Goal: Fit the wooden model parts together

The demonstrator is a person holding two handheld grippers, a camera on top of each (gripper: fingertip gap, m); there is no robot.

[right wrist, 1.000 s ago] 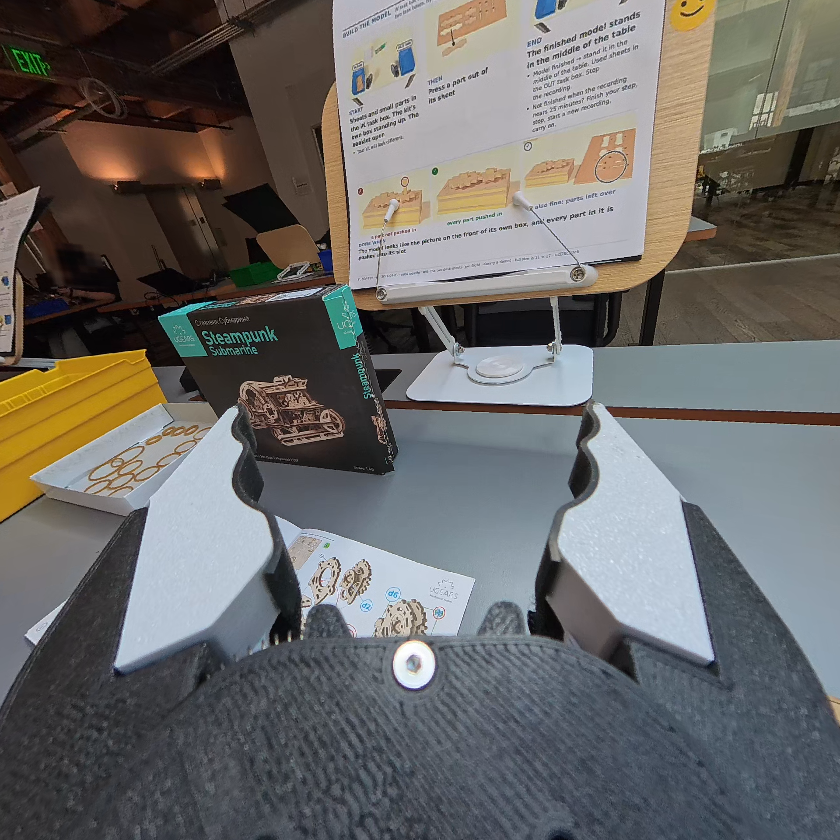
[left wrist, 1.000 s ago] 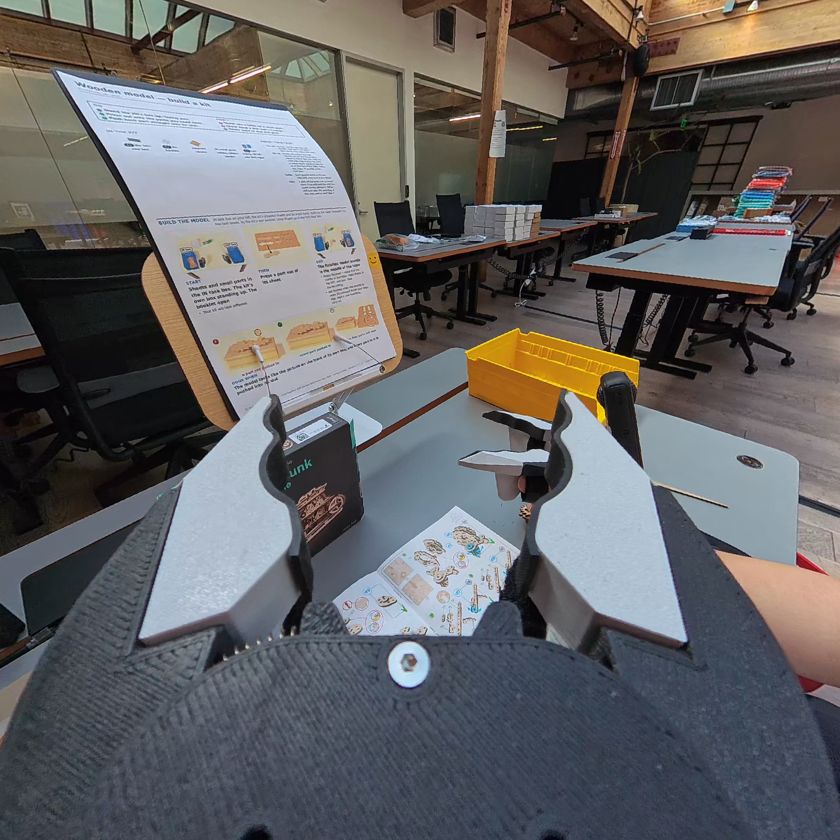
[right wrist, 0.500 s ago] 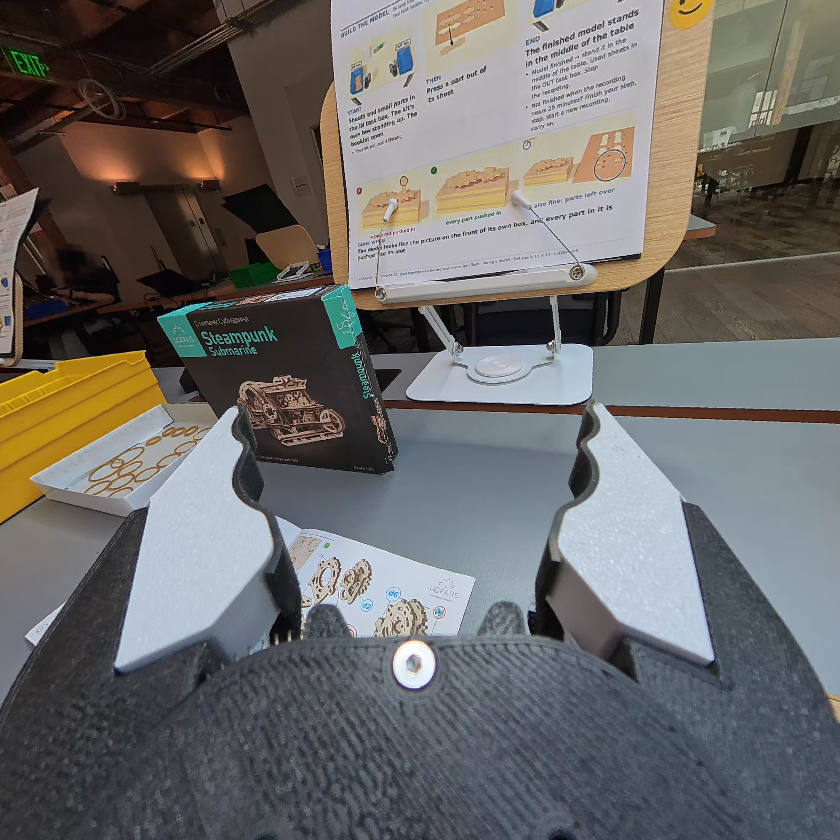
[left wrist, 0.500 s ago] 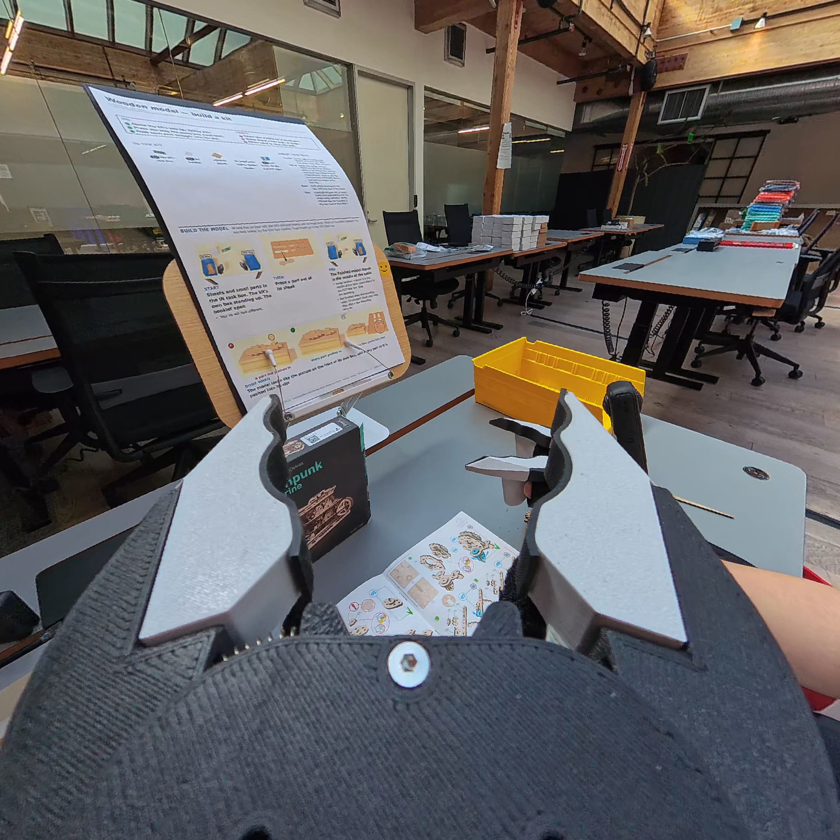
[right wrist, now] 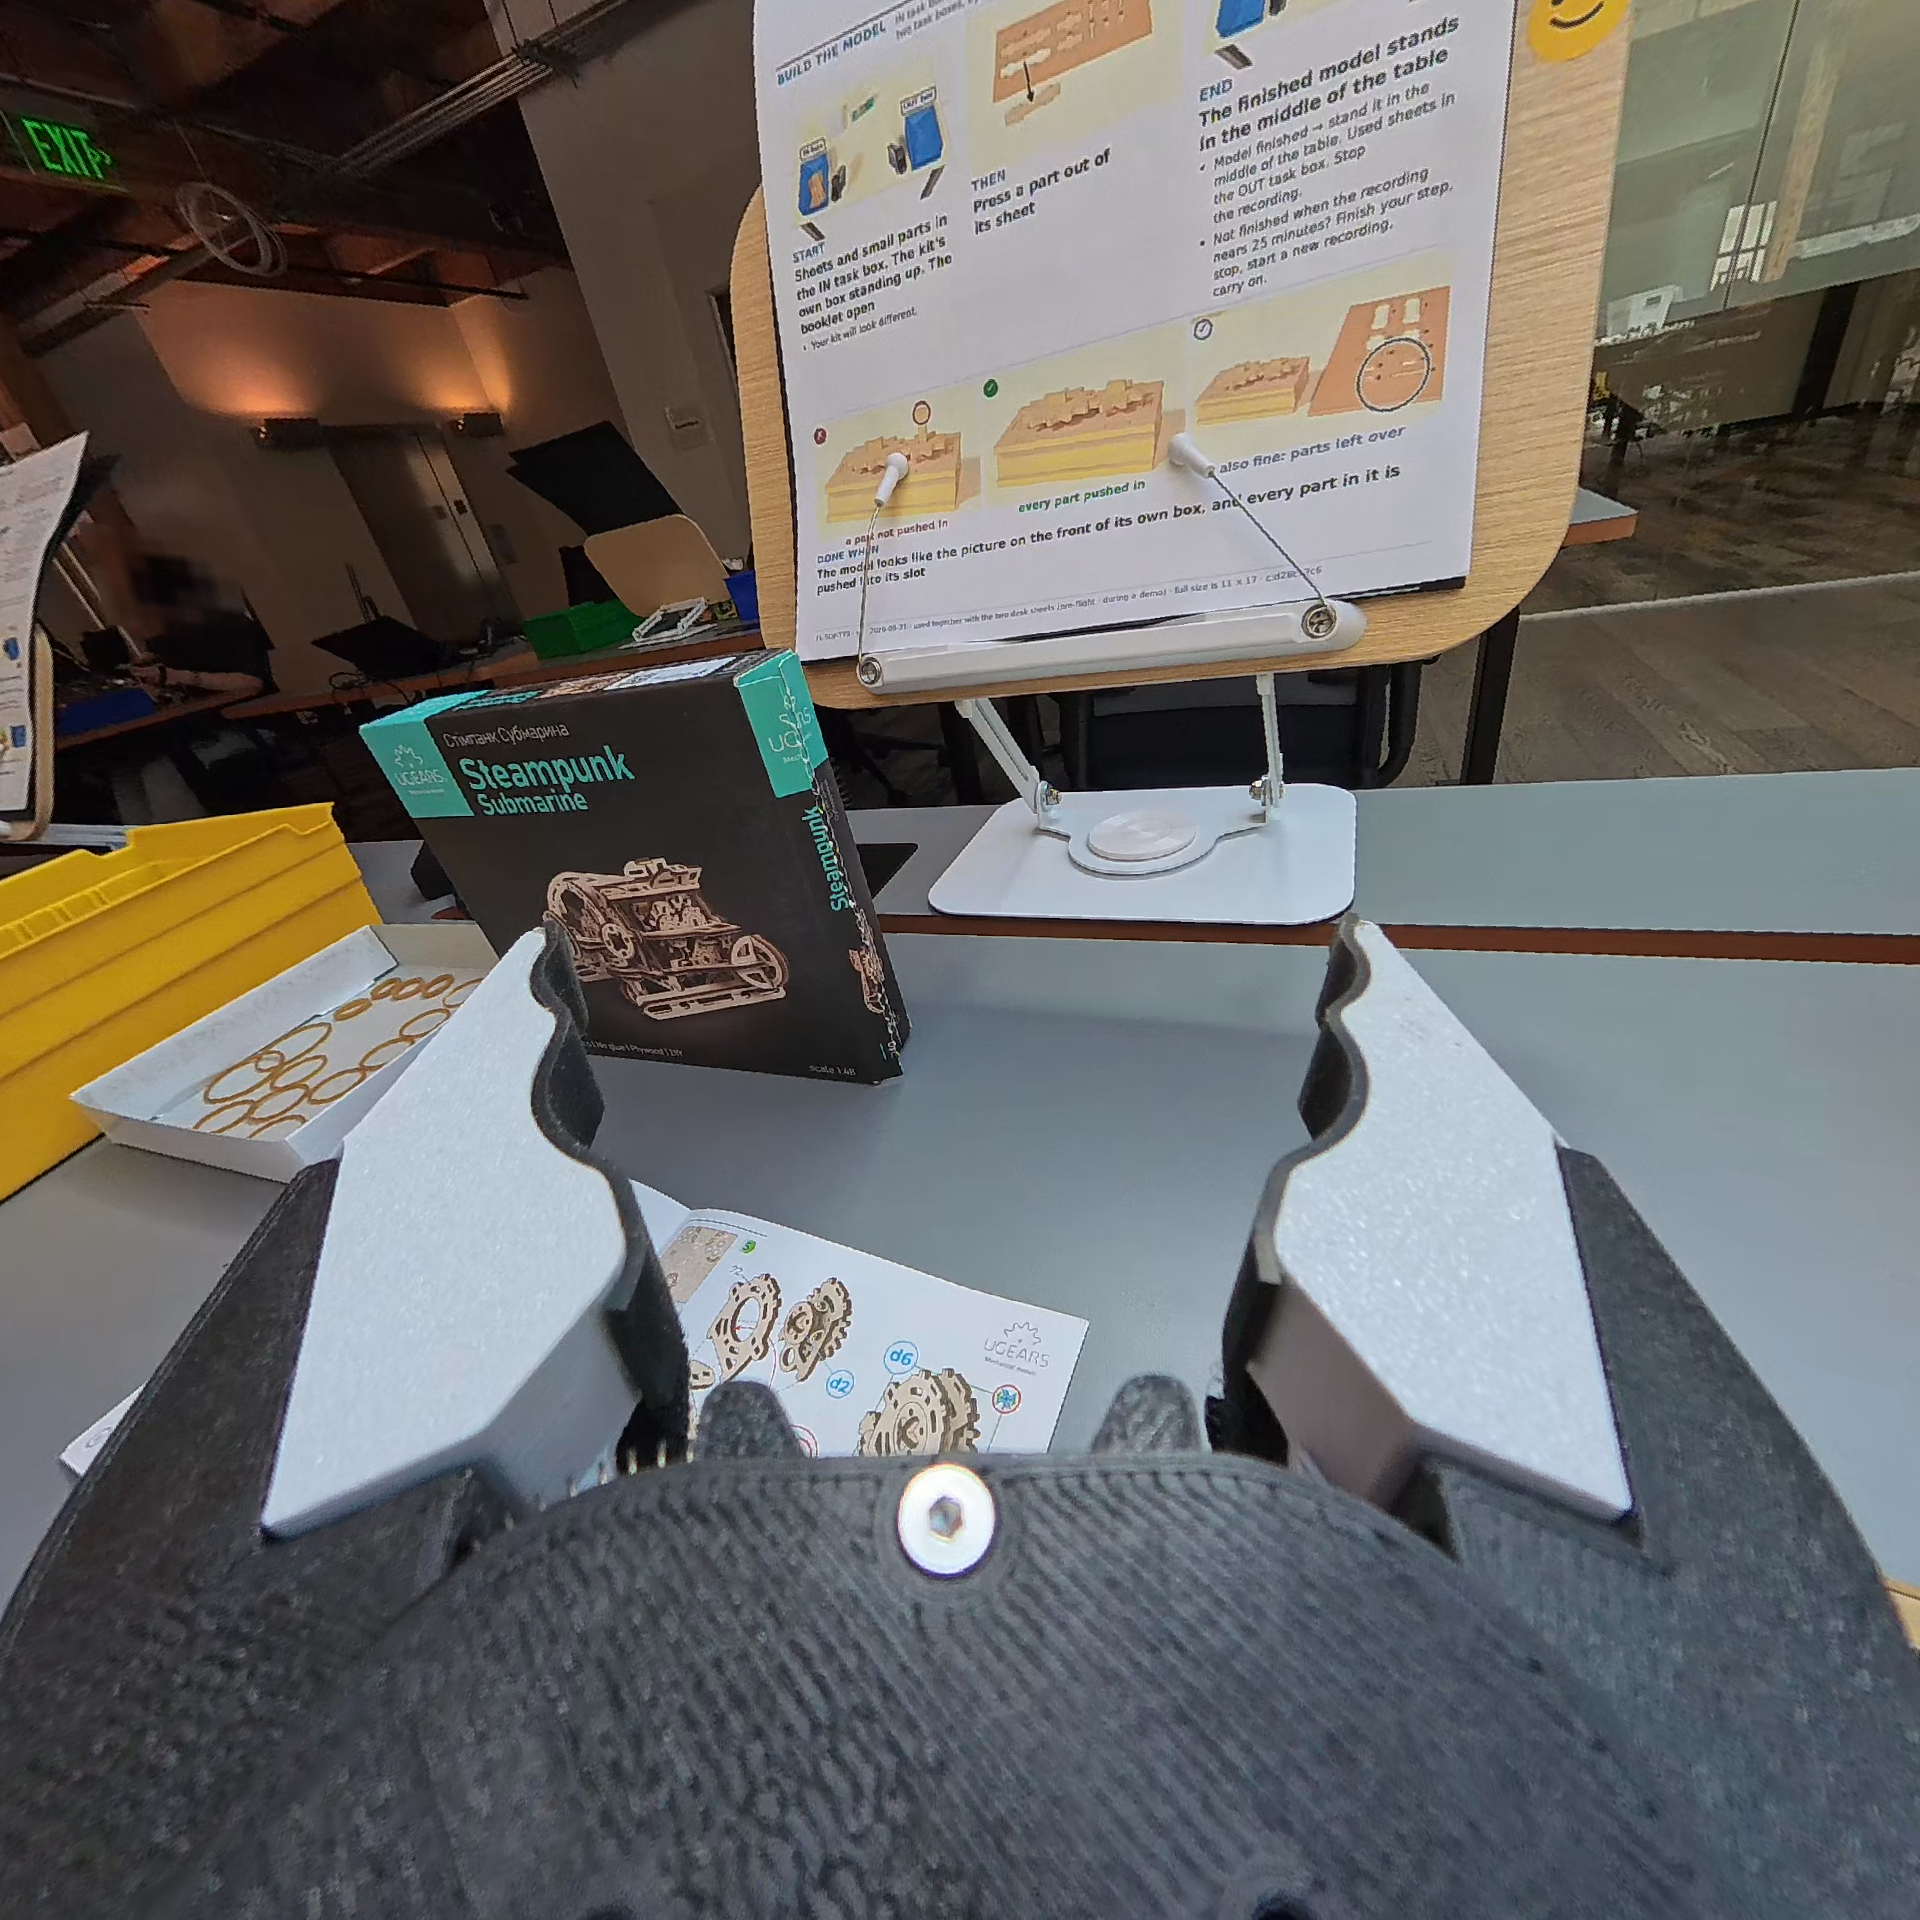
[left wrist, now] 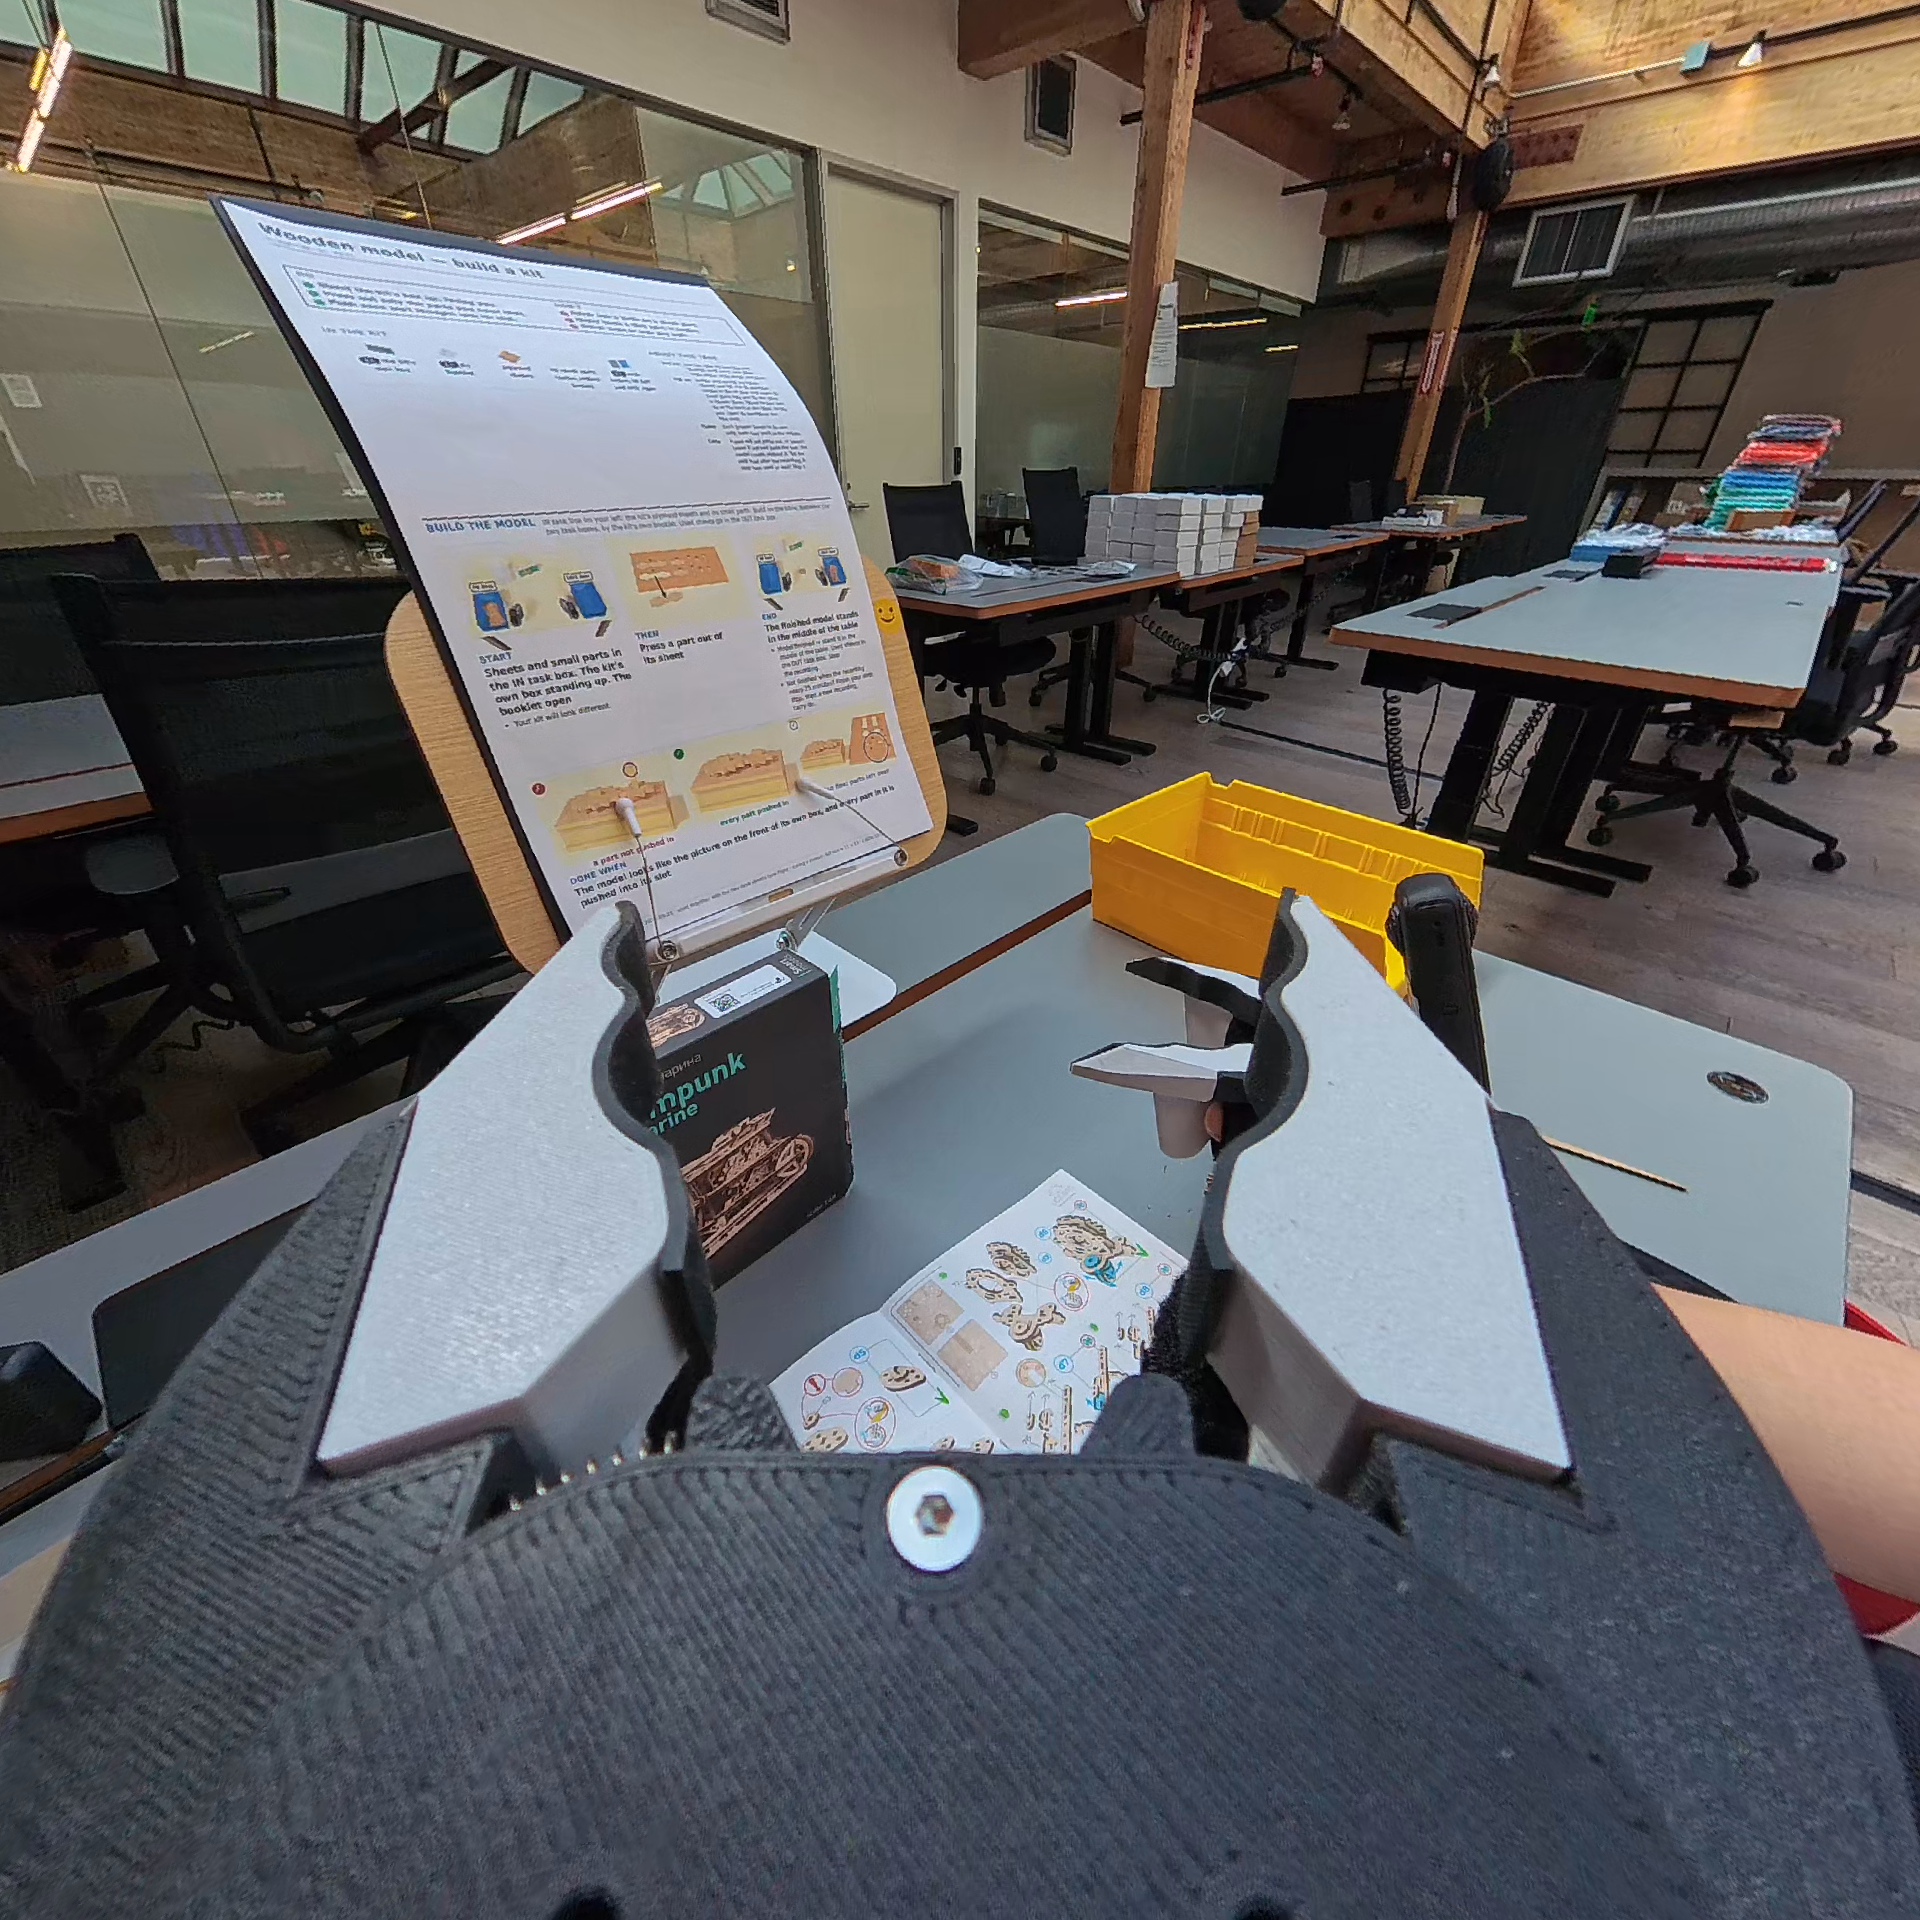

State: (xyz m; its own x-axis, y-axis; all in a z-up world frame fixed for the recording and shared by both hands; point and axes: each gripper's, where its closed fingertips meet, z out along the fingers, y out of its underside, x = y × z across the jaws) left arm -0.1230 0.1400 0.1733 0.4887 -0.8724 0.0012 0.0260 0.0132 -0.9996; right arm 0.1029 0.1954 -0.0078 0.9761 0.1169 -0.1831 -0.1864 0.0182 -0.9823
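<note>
1. Grey desks fill an open office with timber posts and glass partitions; work takes place on the nearest grey tabletop [right wrist: 1039, 1122].
2. Left gripper [left wrist: 940, 1049]: released, jaws spread wide, nothing between them, held above the tabletop.
3. Right gripper [right wrist: 945, 1049]: likewise released and empty, held above the open printed assembly booklet [right wrist: 883, 1340].
4. Wooden parts: thin pale wooden rings [right wrist: 301, 1060] lie in a shallow white tray [right wrist: 208, 1138], beside a yellow plastic bin [right wrist: 125, 935]. A second yellow plastic bin [left wrist: 1247, 883] stands apart on the other side.
5. Recommended procedure: no part is in hand, so assembly appears not yet begun. Consult the booklet first, then pinch one ring by its edge; the rings look thin and likely fragile.
6. Writing: a black kit box with teal corners [right wrist: 665, 883] stands upright, printed with a model illustration; a white instruction sheet [right wrist: 1122, 312] rests on a wooden stand. Wording is not reproduced.
</note>
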